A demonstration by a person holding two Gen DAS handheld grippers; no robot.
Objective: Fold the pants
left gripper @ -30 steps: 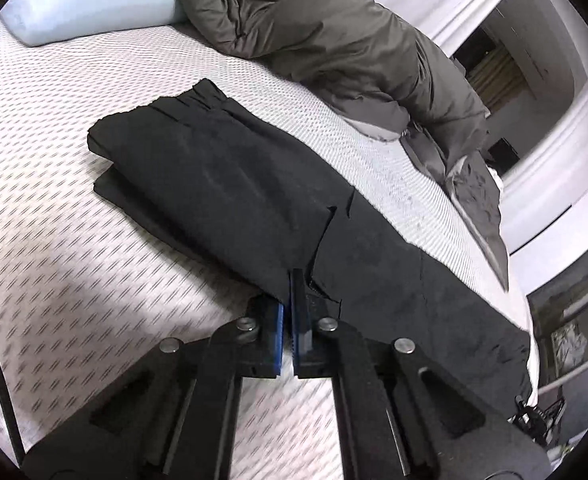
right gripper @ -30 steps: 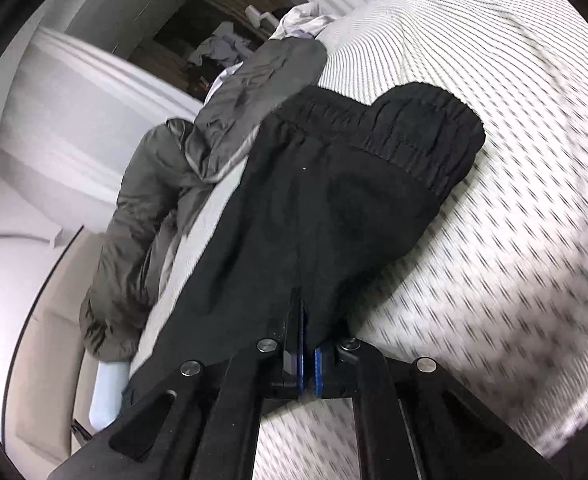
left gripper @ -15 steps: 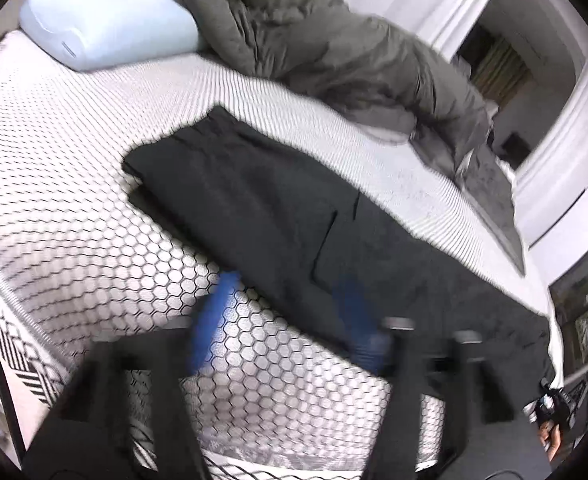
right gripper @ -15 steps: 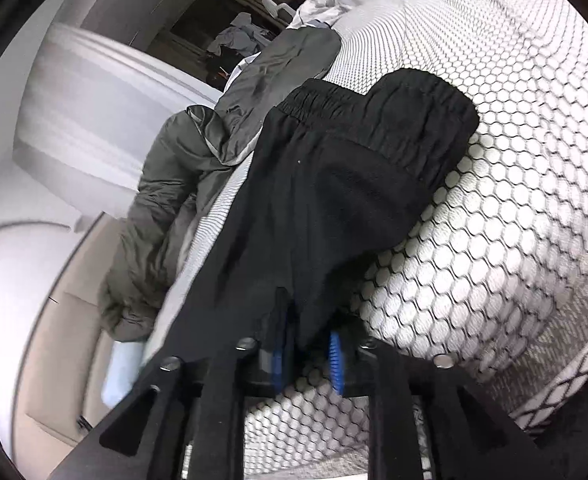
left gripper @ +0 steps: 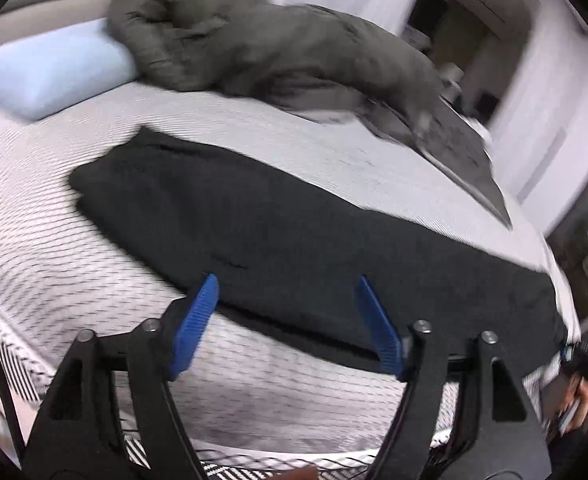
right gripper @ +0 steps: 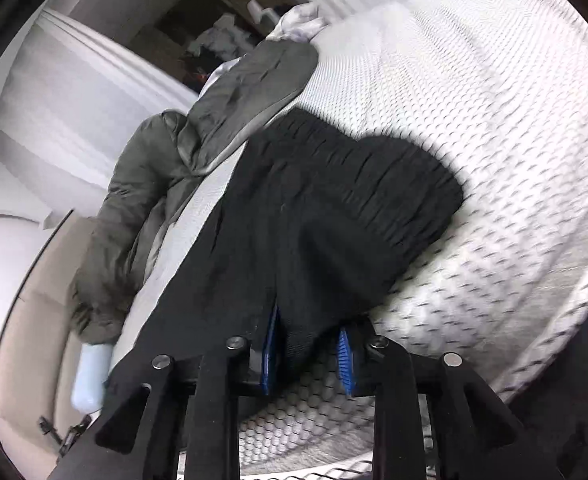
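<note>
The black pants [left gripper: 277, 224] lie folded lengthwise on the white mesh-patterned bed [left gripper: 45, 248], running from upper left to lower right. My left gripper [left gripper: 287, 292] is wide open and empty, just short of the pants' near edge. In the right wrist view the pants [right gripper: 334, 208] show their elastic waistband end. My right gripper [right gripper: 308, 348] is open, with a fold of the pants' edge lying loose between its blue pads [right gripper: 270, 344].
A crumpled grey duvet [left gripper: 277, 52] lies along the far side of the bed and shows in the right wrist view [right gripper: 221, 120]. A light blue pillow [left gripper: 53, 68] sits at the head. The bed's near edge [left gripper: 253, 452] runs below my left gripper.
Both grippers were shut on the pants' edge a second ago and have opened. The left gripper has let go and pulled back and up; the right has opened around the fabric.
</note>
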